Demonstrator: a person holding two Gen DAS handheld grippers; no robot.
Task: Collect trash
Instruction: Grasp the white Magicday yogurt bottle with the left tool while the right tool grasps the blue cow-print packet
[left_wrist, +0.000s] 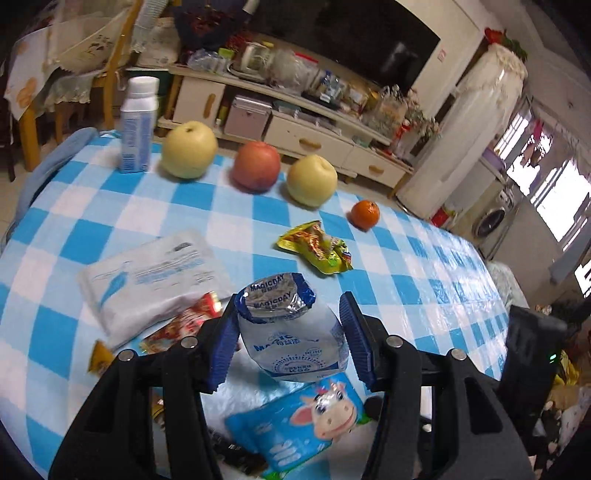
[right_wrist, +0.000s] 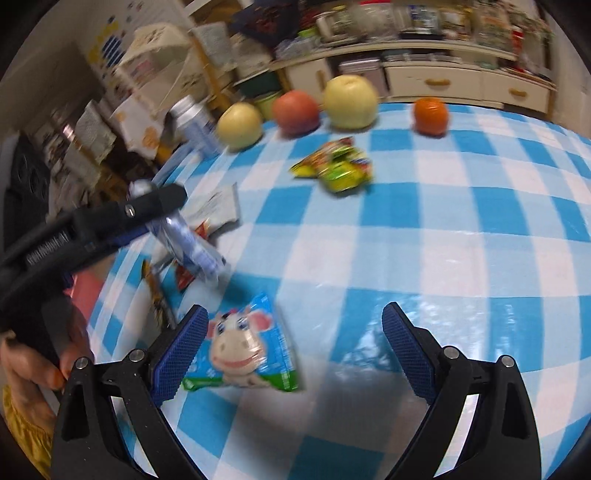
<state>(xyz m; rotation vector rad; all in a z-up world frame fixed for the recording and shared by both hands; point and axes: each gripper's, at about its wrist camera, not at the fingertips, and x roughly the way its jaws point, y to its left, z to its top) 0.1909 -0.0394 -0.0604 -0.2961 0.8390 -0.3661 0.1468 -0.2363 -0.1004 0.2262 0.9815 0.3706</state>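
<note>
My left gripper (left_wrist: 290, 306) is shut on a crumpled white-and-blue yogurt cup (left_wrist: 291, 332) with a torn foil lid, held just above the table. In the right wrist view the same cup (right_wrist: 192, 240) hangs tilted in the left gripper (right_wrist: 162, 206) at the left, with a hand below. My right gripper (right_wrist: 295, 310) stands open low over the checked cloth. A blue cow-print wrapper (right_wrist: 243, 350) lies beside its left finger, and it also shows beneath the cup (left_wrist: 306, 413). A yellow-green snack wrapper (left_wrist: 317, 247) lies mid-table. A red wrapper (left_wrist: 184, 325) sits left of the cup.
A tissue pack (left_wrist: 151, 273) lies at the left. Two yellow pears (left_wrist: 190, 149), a red apple (left_wrist: 256, 166), an orange (left_wrist: 365, 214) and a milk bottle (left_wrist: 138, 125) line the table's far edge. An orange-brown wrapper (left_wrist: 99, 354) lies near the left edge.
</note>
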